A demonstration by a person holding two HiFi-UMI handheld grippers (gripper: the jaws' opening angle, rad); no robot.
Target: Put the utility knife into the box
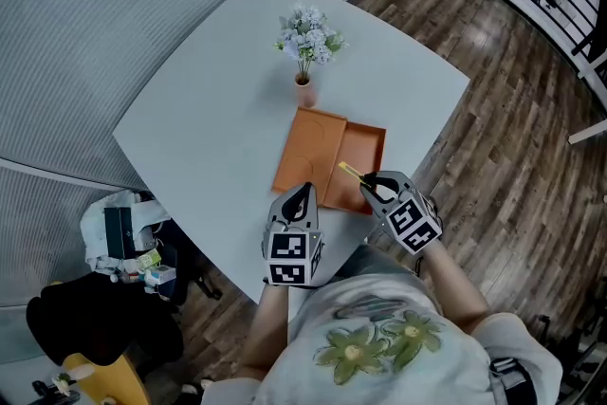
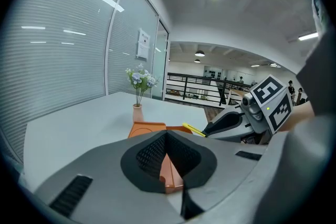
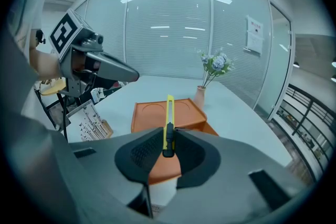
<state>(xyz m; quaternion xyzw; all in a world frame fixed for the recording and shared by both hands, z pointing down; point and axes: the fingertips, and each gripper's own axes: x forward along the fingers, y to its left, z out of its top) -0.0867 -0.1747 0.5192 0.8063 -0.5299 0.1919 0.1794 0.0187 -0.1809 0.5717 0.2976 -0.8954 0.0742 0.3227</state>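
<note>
An orange box lies open on the white table: its lid [image 1: 311, 152] on the left, its tray [image 1: 360, 155] on the right. My right gripper [image 1: 372, 187] is shut on a yellow utility knife [image 1: 351, 172], which sticks out over the tray's near edge. In the right gripper view the knife [image 3: 169, 120] stands upright between the pads, with the box [image 3: 157, 115] just beyond. My left gripper [image 1: 302, 194] hovers at the box's near left corner. Its jaws are shut with nothing in them, and the box [image 2: 149, 127] shows past them.
A small pink vase of pale flowers [image 1: 304, 88] stands just behind the box. The table's near edge [image 1: 228, 275] runs under both grippers. Bags and clutter [image 1: 128, 247] sit on the floor to the left. Glass partitions stand behind the table.
</note>
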